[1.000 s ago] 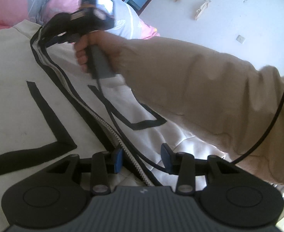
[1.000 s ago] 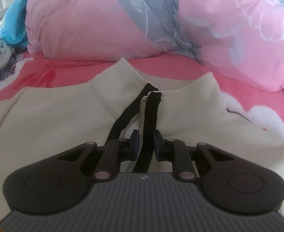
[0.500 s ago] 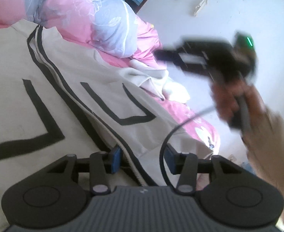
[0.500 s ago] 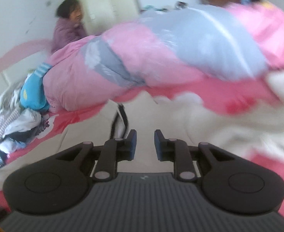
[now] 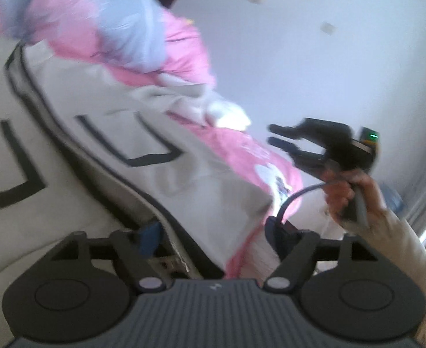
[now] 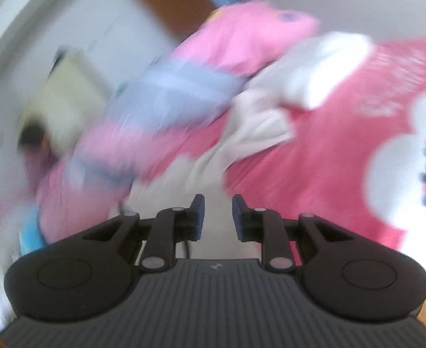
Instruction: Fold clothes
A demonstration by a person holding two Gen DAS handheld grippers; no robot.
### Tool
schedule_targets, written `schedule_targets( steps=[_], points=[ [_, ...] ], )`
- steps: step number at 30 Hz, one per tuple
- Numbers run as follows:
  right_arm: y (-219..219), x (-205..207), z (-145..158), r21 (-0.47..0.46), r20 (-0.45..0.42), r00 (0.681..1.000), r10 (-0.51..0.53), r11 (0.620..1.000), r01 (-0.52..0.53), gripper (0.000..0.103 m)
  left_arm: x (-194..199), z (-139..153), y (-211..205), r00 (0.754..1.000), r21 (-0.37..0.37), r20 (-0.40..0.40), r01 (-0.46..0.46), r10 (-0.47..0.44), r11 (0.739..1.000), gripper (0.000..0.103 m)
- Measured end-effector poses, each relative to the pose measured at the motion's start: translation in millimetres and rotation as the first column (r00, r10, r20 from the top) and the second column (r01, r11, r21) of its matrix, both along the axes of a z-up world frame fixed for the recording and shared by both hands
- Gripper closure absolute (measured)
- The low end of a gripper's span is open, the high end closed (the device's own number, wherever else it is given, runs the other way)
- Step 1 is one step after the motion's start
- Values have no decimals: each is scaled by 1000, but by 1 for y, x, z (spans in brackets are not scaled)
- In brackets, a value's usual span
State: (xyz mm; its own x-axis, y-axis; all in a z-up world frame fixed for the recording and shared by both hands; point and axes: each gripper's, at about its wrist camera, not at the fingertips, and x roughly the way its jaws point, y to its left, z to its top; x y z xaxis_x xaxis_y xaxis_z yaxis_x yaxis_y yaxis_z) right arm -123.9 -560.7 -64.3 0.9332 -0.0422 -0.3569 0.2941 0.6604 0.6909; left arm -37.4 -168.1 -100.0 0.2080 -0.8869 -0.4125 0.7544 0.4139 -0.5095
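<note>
A cream zip jacket (image 5: 82, 150) with black trim and black lines lies spread on the pink bed. My left gripper (image 5: 211, 235) hovers over its lower zipper edge. The jaws are opening wide, and the zipper strip (image 5: 166, 226) runs between them without being pressed. My right gripper (image 6: 218, 217) is in the air beside the jacket, its pads a narrow gap apart with nothing between them. It points toward the jacket's crumpled sleeve (image 6: 256, 121) and white cuff (image 6: 323, 66). In the left wrist view, the right gripper (image 5: 282, 137) is held by a hand (image 5: 346, 200) off the bed's right side.
Pink and blue pillows (image 5: 111, 20) are heaped behind the jacket's collar. The pink sheet (image 6: 314, 159) with white patches extends to the right. A white wall (image 5: 329, 58) stands behind. A blurred person (image 6: 36, 145) sits far off at the left.
The right gripper left the jacket's collar and swung far out past the bed's right side, rolling as it went. The left gripper's jaws spread wider and it lifted a little.
</note>
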Motion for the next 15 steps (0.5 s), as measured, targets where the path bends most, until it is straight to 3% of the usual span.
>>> schedule_targets(
  steps=[2,5,8,12,15],
  points=[
    [-15,-7,-11,79,12,999,-39,996,37,81,-6,3,-2,1000,-4,16,18,-18,1000,22],
    [-20,-6,-29,124,-19,999,-47,991,49,81,-8,6,0,1000,-19,-2,30,-30,999,19],
    [-35,-11,-35,96,-29,996,-81,992,84,81,-3,7,13,998,-49,-58,21,-24,999,16],
    [-73,-26,-30,50,-45,983,-179,982,181,81,5,7,32,993,-76,-104,-57,49,995,16],
    [-69,-40,-19,63,-10,994,-110,992,110,81,15,3,35,985,-67,-140,-112,102,991,23]
  ],
)
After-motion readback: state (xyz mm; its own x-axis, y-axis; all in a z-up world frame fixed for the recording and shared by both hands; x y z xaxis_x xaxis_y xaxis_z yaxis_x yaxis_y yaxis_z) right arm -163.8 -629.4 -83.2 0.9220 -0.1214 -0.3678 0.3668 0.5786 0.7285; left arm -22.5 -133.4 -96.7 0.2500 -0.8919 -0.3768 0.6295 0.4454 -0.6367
